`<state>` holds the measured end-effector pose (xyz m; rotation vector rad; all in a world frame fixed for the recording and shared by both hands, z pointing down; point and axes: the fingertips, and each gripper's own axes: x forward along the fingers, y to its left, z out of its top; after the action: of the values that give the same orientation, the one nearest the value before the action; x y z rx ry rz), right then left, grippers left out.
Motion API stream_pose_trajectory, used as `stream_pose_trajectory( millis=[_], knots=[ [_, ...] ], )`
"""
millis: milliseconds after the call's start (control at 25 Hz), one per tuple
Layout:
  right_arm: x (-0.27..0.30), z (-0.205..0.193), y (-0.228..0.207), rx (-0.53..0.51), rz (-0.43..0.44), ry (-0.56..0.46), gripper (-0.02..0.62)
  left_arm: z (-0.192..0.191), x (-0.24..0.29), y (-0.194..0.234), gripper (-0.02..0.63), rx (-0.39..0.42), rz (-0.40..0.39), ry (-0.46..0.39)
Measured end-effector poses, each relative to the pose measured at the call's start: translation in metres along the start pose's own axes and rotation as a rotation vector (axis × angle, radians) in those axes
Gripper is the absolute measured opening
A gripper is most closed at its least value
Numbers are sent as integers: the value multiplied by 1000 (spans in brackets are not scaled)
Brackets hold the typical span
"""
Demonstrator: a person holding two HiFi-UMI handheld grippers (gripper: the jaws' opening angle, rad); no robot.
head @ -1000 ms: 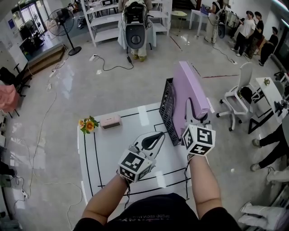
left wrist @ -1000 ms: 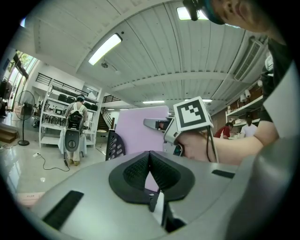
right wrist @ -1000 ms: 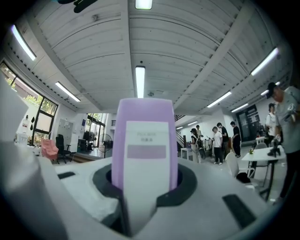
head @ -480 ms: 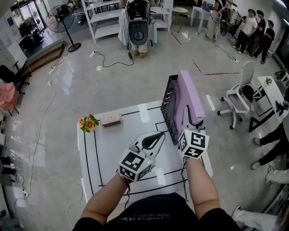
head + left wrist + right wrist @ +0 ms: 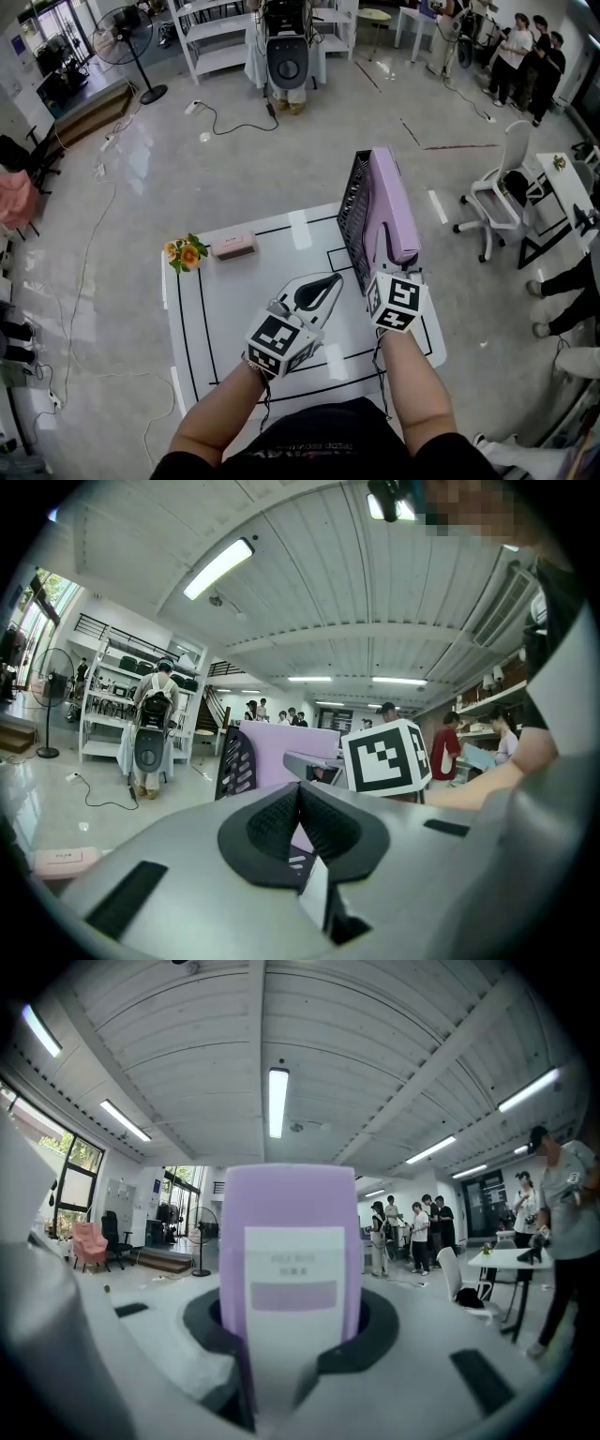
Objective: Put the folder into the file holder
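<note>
A purple folder (image 5: 392,202) stands upright in the black mesh file holder (image 5: 350,199) at the right side of the white table (image 5: 234,309). My right gripper (image 5: 392,264) is at the folder's near end. In the right gripper view the labelled spine (image 5: 291,1241) fills the space between the jaws, which are opening. My left gripper (image 5: 328,279) lies shut and empty over the table's middle, its jaws pointing toward the holder. The left gripper view shows the folder (image 5: 286,750), the holder (image 5: 236,761) and the right gripper's marker cube (image 5: 386,757).
A small pink box (image 5: 232,247) and a bunch of flowers (image 5: 185,253) sit at the table's far left. A white office chair (image 5: 497,192) stands to the right of the table. Beyond are a floor fan (image 5: 127,47), shelves, cables and several people.
The folder has come down from a raised, tilted pose to stand upright and lower in the holder. The right gripper went down and nearer with it. The left gripper has not moved.
</note>
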<state>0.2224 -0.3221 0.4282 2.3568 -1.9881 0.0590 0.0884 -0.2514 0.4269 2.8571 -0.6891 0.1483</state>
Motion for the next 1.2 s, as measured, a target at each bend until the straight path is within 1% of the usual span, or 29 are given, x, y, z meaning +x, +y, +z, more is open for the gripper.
stream_pose_trajectory(
  millis=[200, 360, 520, 800, 1040, 1200],
  knots=[
    [-4, -6, 3, -13, 3, 18, 161, -3, -11, 1, 5, -3, 11, -5],
    [-8, -6, 6, -29, 27, 18, 189, -2, -19, 3, 5, 17, 38, -19],
    [-12, -6, 6, -32, 37, 19, 207, -1, -28, 6, 26, 18, 56, -27],
    [-33, -8, 5, -34, 29, 20, 210, -3, -46, 3, 66, 9, 66, -37],
    [-60, -9, 3, -68, 27, 12, 210, -4, -66, -1, 78, 15, 78, -54],
    [-82, -5, 2, -70, 12, 9, 210, -5, -84, -8, 87, 10, 88, -55]
  ],
)
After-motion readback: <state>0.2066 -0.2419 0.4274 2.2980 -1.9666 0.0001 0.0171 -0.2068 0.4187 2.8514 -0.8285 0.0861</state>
